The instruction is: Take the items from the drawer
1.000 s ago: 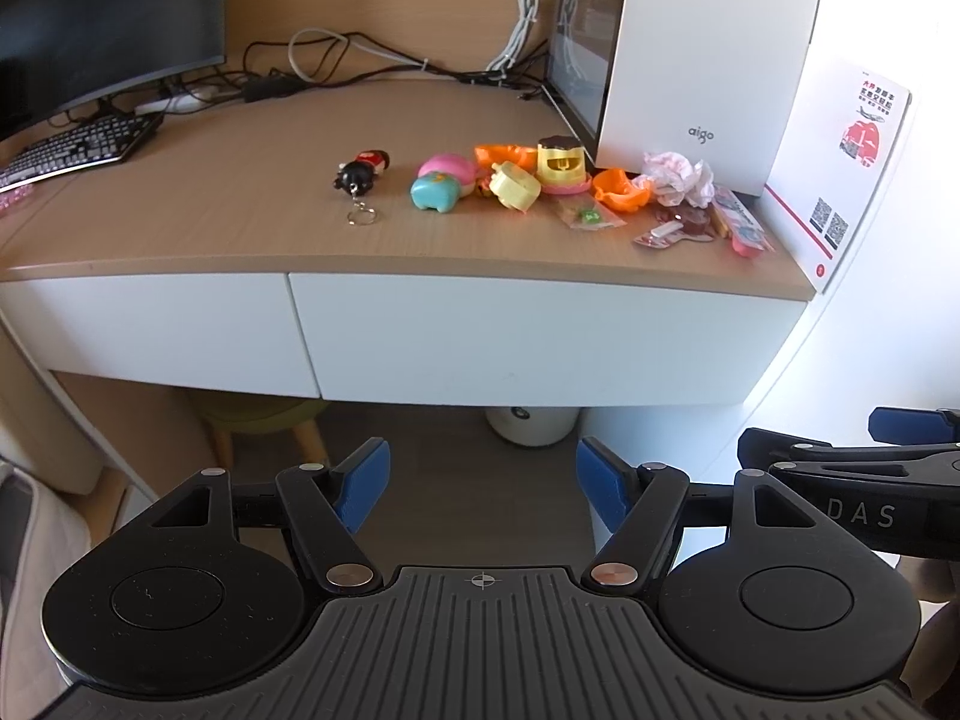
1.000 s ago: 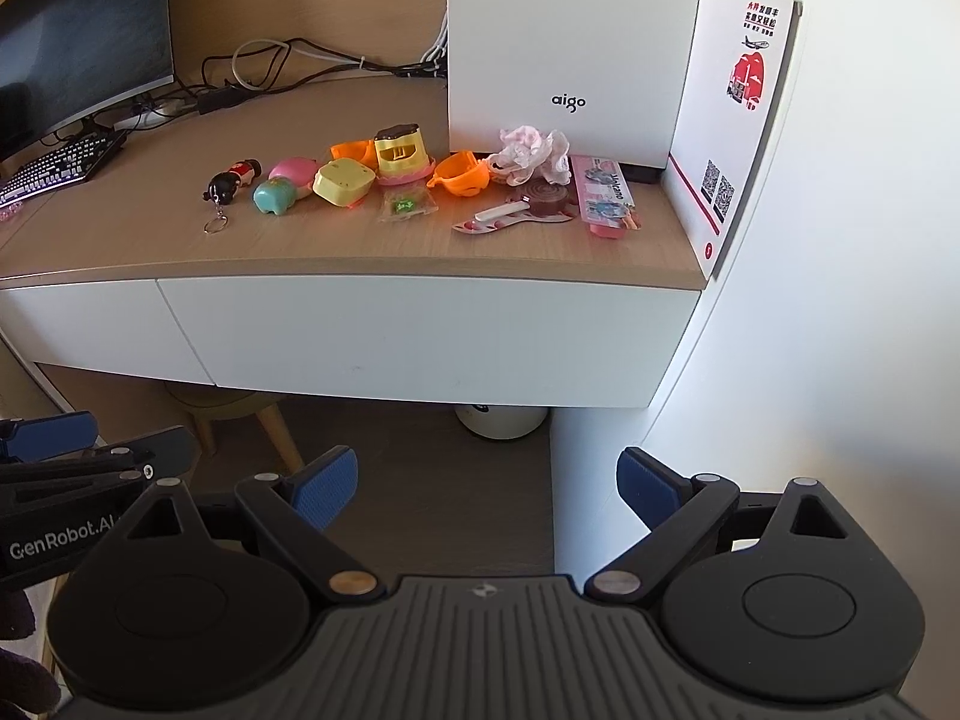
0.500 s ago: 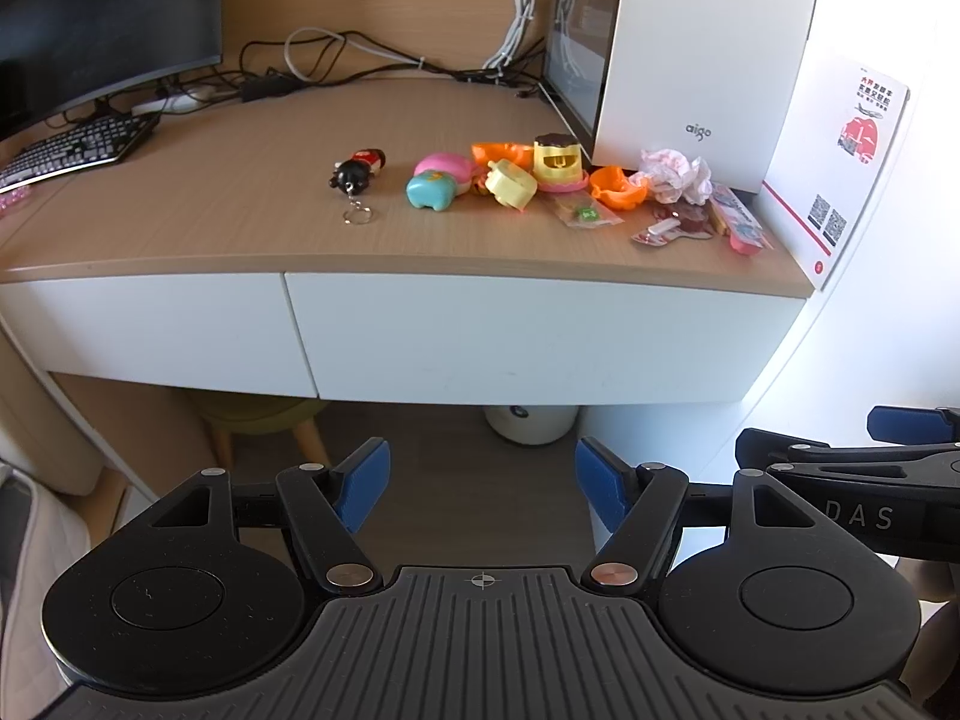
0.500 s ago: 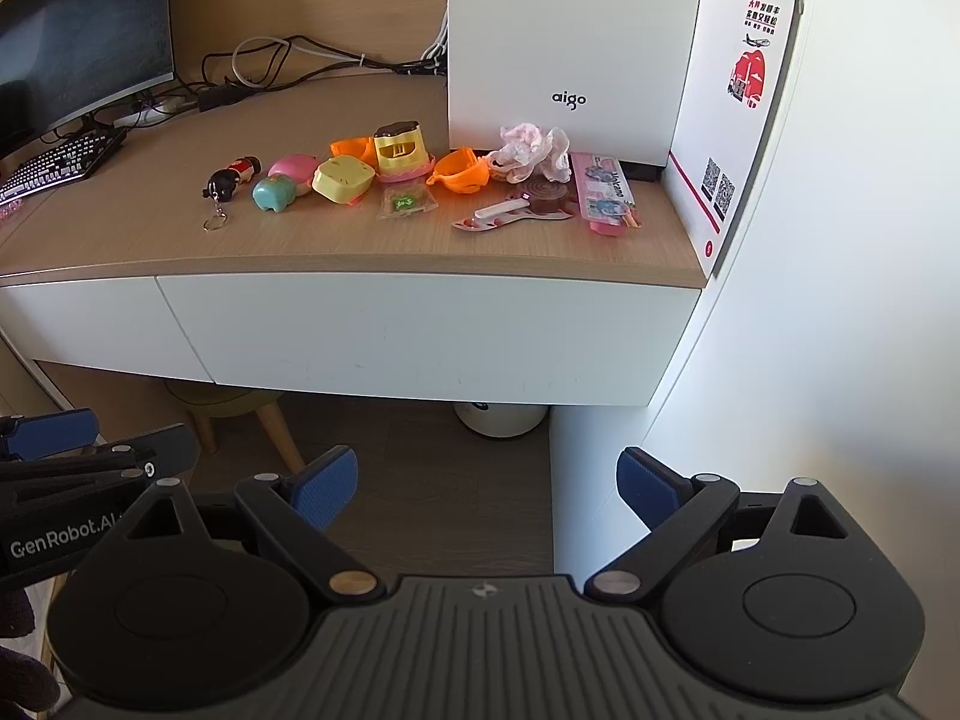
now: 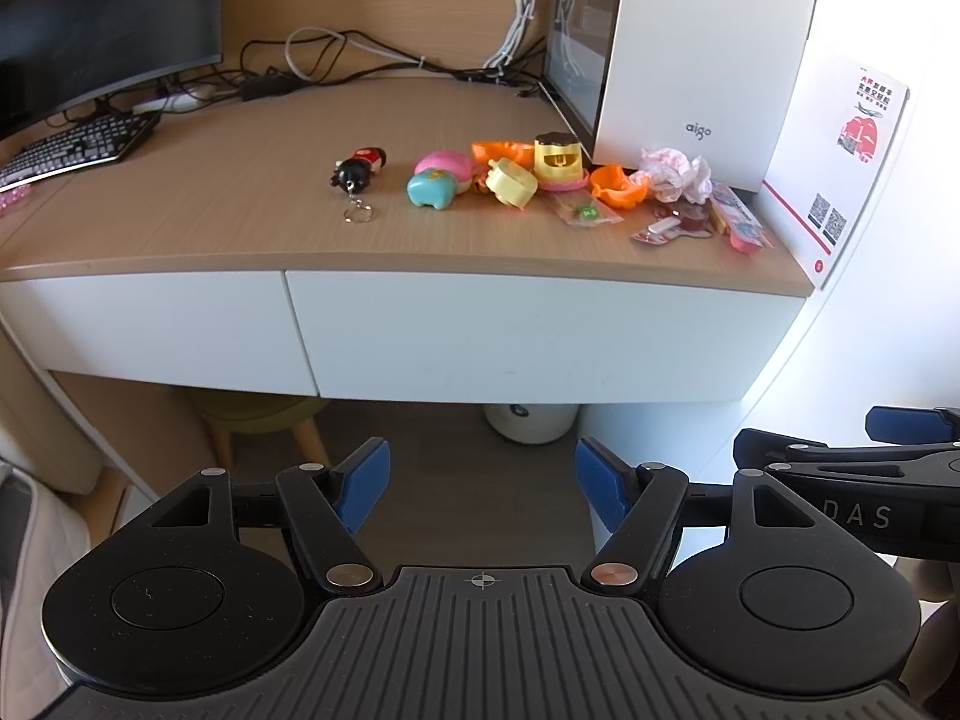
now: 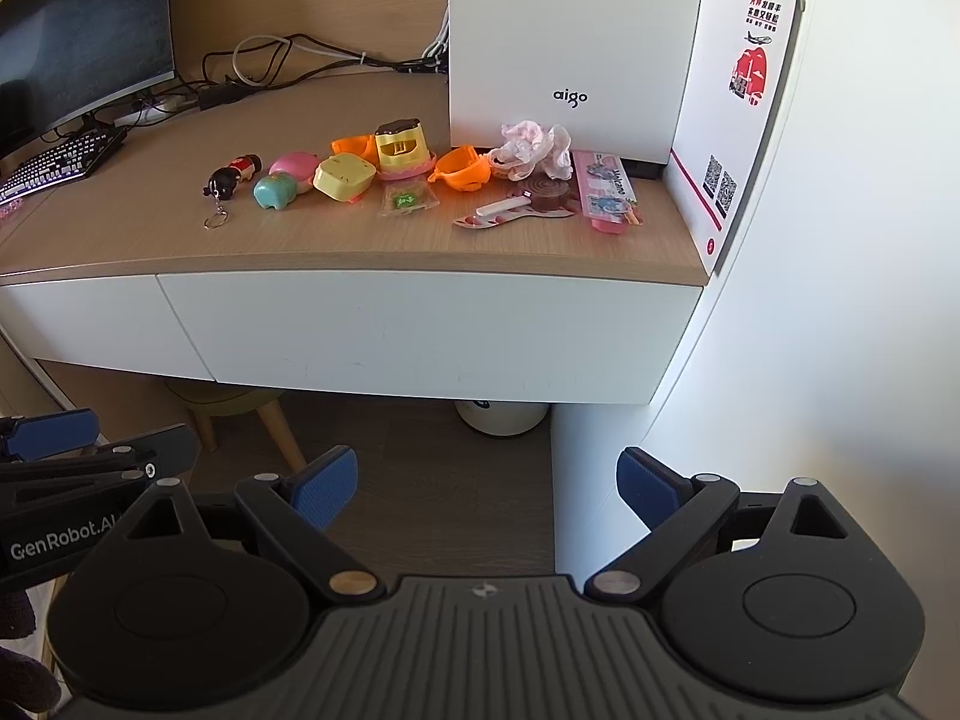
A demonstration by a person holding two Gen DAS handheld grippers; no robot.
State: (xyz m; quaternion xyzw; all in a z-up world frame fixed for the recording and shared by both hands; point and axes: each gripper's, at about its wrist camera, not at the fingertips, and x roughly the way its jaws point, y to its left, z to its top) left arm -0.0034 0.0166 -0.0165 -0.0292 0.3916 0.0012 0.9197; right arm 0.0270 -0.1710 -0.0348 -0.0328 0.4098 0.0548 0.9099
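Almost nothing has changed over the last sec — both views sit the same. Left gripper point(image 5: 482, 475) and right gripper point(image 6: 487, 485) hang wide open, empty, well below the desk. Drawer point(image 5: 528, 336) is shut (no handle visible); toys point(image 5: 507, 183) lie near the desk's right rear edge, so the task looks finished or paused.

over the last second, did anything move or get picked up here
Almost nothing. Both views drift very slightly; no item was taken or let go. The left gripper and right gripper stay open and empty below the desk, both drawers remain shut, and the toys lie where they were on the desk top.
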